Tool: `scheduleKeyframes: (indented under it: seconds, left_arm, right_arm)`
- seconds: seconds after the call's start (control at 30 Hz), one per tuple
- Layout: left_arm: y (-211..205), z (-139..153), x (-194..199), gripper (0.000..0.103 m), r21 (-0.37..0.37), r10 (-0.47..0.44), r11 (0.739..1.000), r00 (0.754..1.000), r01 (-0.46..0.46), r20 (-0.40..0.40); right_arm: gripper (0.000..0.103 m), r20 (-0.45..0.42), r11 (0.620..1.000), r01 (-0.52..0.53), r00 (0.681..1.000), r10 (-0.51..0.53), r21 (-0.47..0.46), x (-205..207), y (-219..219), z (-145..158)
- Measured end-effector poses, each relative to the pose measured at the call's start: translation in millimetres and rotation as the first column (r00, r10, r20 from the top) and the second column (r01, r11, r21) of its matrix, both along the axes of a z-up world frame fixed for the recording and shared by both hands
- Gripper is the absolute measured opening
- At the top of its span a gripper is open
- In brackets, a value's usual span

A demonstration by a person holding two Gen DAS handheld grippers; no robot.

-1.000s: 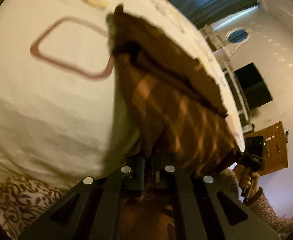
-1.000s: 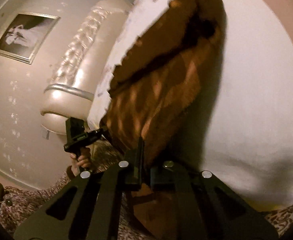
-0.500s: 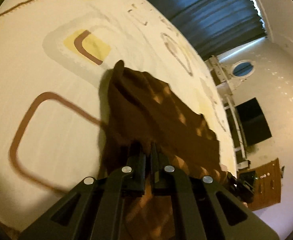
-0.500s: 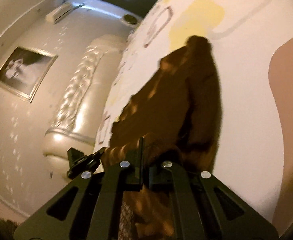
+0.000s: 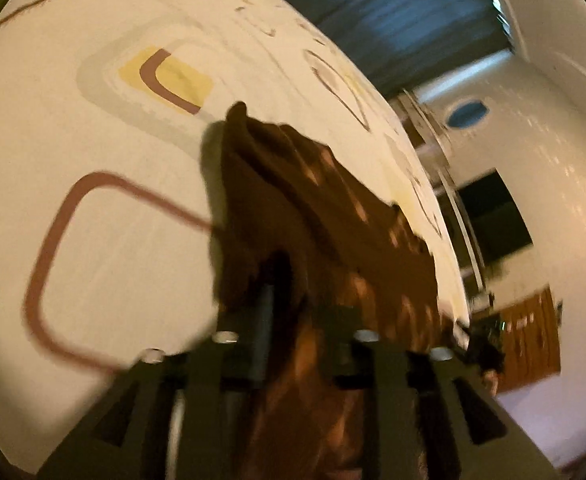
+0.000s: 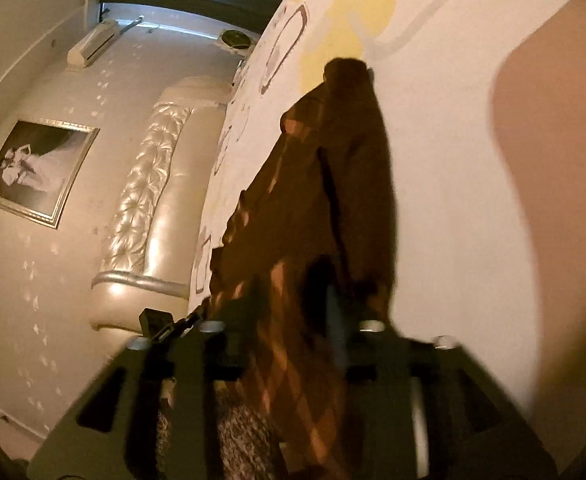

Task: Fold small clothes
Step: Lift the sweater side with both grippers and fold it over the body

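A small brown checked garment (image 5: 313,208) lies on the patterned bedsheet (image 5: 113,260), its near edge draping toward the bed's side; in the right wrist view (image 6: 325,200) it runs away from me in a long strip. My left gripper (image 5: 305,304) has its jaws spread with the cloth's near edge lying between them. My right gripper (image 6: 289,312) is likewise spread over the other near corner. Each gripper shows small in the other's view: the right one (image 5: 485,344) and the left one (image 6: 157,324).
The cream sheet bears brown and yellow rounded squares (image 5: 169,76). A padded headboard (image 6: 145,200), a framed picture (image 6: 33,168), dark curtains (image 5: 393,12), a wall TV (image 5: 489,216) and a wooden door (image 5: 533,332) surround the bed.
Both grippers carried the garment's near edge forward over the bed, then their jaws spread apart, letting the cloth go. The garment now rests lower on the sheet.
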State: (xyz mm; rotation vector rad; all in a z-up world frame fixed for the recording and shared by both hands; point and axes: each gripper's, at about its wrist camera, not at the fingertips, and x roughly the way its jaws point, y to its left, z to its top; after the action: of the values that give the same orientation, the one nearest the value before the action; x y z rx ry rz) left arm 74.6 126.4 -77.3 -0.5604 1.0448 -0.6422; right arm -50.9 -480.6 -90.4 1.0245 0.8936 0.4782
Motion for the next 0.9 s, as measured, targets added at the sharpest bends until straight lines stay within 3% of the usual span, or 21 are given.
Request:
scheduleKeyframes:
  seconds: [0.17,0.23,0.37,0.5,0.57,0.8,0.9]
  left_arm:
    - [12.5,-4.7,-50.3,0.04,0.062,-0.093,0.994,0.996,0.093,-0.008]
    - [14.1,-9.9,-64.8,0.045,0.07,-0.118,0.99,0.993,0.119,-0.026]
    - [11.0,-20.5,-85.7,0.047,0.096,-0.152,0.983,0.987,0.157,-0.059]
    - [5.8,-29.3,-86.7,0.051,0.112,-0.156,0.979,0.981,0.168,-0.111]
    - [1.1,-29.7,-85.4,0.051,0.131,-0.156,0.977,0.982,0.17,-0.11]
    - [-6.1,-29.5,-87.4,0.064,0.128,-0.149,0.979,0.984,0.161,-0.1]
    - [-12.4,-27.0,-88.8,0.065,0.154,-0.153,0.974,0.984,0.166,-0.089]
  right_arm:
    - [0.046,-0.026,0.998,-0.054,0.998,0.053,-0.038,-49.4,-13.2,6.6]
    - [0.048,-0.049,0.996,-0.076,0.996,0.074,-0.047,-65.1,-13.7,1.9]
    - [0.049,-0.092,0.988,-0.143,0.986,0.137,-0.058,-92.6,-7.6,-11.2]
    - [0.049,-0.121,0.975,-0.202,0.974,0.191,-0.09,-100.4,2.6,-15.8]
    - [0.049,-0.148,0.962,-0.24,0.964,0.221,-0.13,-98.9,11.7,-19.5]
    - [0.05,-0.166,0.944,-0.31,0.943,0.29,-0.116,-92.8,37.7,-27.4]
    - [0.045,-0.17,0.941,-0.319,0.939,0.298,-0.114,-93.3,44.6,-28.7]
